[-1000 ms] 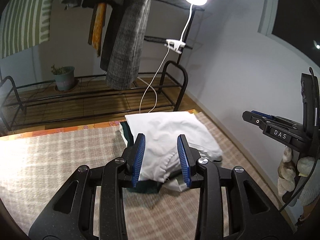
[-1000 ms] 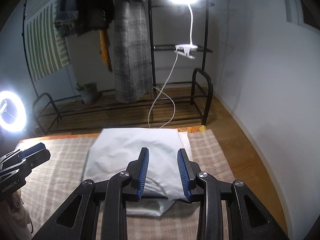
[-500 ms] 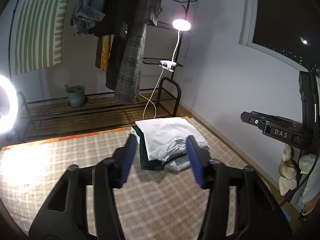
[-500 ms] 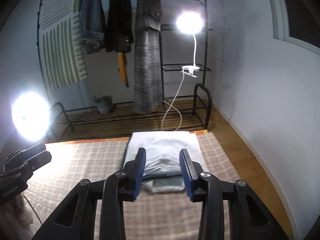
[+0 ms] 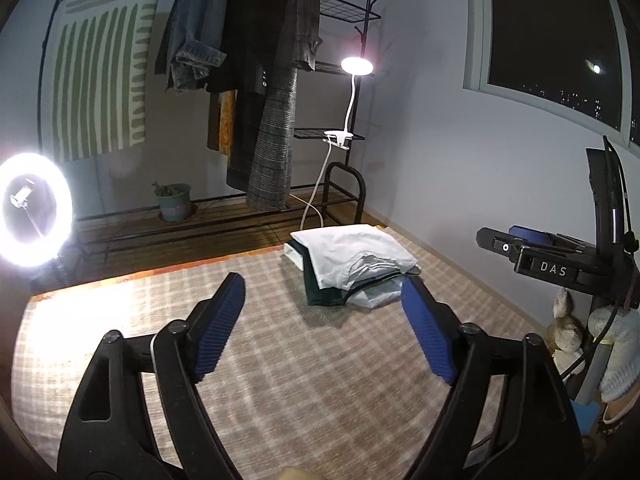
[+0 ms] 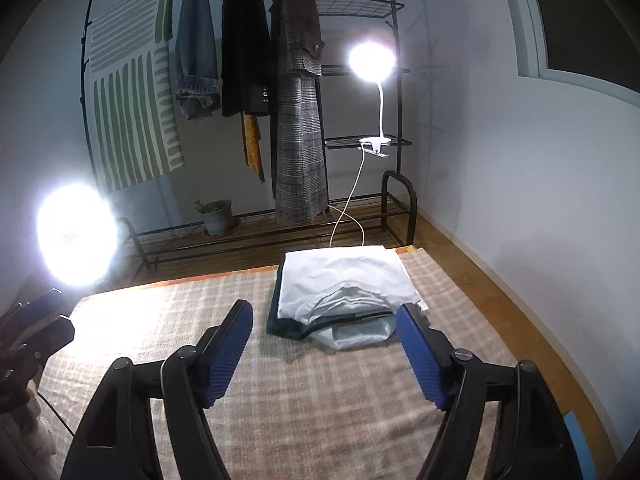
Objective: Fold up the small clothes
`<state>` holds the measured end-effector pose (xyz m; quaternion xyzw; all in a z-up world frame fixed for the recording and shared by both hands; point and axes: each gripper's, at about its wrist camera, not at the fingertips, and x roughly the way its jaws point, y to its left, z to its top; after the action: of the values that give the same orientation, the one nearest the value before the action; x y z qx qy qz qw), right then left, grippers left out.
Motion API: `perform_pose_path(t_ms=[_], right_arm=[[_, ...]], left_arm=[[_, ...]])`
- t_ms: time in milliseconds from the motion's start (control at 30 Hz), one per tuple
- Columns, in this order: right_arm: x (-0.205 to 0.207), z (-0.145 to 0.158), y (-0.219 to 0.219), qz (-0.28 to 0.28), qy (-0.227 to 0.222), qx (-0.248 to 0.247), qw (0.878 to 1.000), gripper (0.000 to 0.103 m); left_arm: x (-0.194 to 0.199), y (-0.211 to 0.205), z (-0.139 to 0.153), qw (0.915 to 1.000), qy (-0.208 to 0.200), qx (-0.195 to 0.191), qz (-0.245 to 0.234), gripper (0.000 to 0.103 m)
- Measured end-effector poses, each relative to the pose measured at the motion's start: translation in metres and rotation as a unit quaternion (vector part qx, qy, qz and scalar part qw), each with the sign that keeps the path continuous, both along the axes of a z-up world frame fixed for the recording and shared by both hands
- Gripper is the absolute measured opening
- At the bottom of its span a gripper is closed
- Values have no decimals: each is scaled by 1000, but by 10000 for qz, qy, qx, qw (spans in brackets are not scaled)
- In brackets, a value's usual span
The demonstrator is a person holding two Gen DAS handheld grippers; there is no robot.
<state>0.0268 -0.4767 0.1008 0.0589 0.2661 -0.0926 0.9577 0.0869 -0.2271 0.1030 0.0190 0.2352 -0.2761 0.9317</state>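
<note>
A stack of folded clothes (image 5: 352, 262) (image 6: 346, 284) lies at the far right of the checked mat (image 5: 280, 360) (image 6: 312, 392): a white garment on top, a dark green one and a pale one beneath. My left gripper (image 5: 323, 286) hovers over the mat short of the stack, its jaws opening with nothing between them. My right gripper (image 6: 326, 312) is likewise back from the stack, jaws opening and empty. The right gripper's body (image 5: 536, 256) shows at the right edge of the left wrist view; the left gripper's body (image 6: 32, 328) shows at the left edge of the right wrist view.
Behind the mat stands a black clothes rack (image 6: 360, 120) with hanging coats (image 6: 298, 120), a clip lamp (image 6: 372, 60) and a potted plant (image 6: 216, 216). A ring light (image 5: 34, 210) glares at the left. Soft toys and slippers (image 5: 592, 344) lie off the mat's right edge.
Both grippers pulled back from the stack and rose a little, and their jaws spread wide. The folded clothes stayed on the mat, no longer between the fingers.
</note>
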Motion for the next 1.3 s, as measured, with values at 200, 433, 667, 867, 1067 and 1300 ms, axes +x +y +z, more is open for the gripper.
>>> perform_pose_path(t_ms=[200,433,667,867,1067,1300], right_arm=[[-6,-20,16,-53,-8,6,10000,87],[-7,-42,22,-261,-192,89,9994,101],[1,-61,21,-359,-197,92,9991,103],[9,-70,24,-315,-146,67,9994,103],[15,-74,23,-286,-95,96,9995,103],[19,-79,23,-324,-39,56,9995,103]], left_arm=[[-16,11,-11,10000,-74,44,-8,92],[-28,15,-23,9995,-273,147,33,101],[-25,13,-33,9994,-210,285,13,103],[-21,10,-42,9993,-79,369,-11,103],[-18,12,-48,9991,21,426,48,103],[-17,10,-50,9988,81,476,-3,103]])
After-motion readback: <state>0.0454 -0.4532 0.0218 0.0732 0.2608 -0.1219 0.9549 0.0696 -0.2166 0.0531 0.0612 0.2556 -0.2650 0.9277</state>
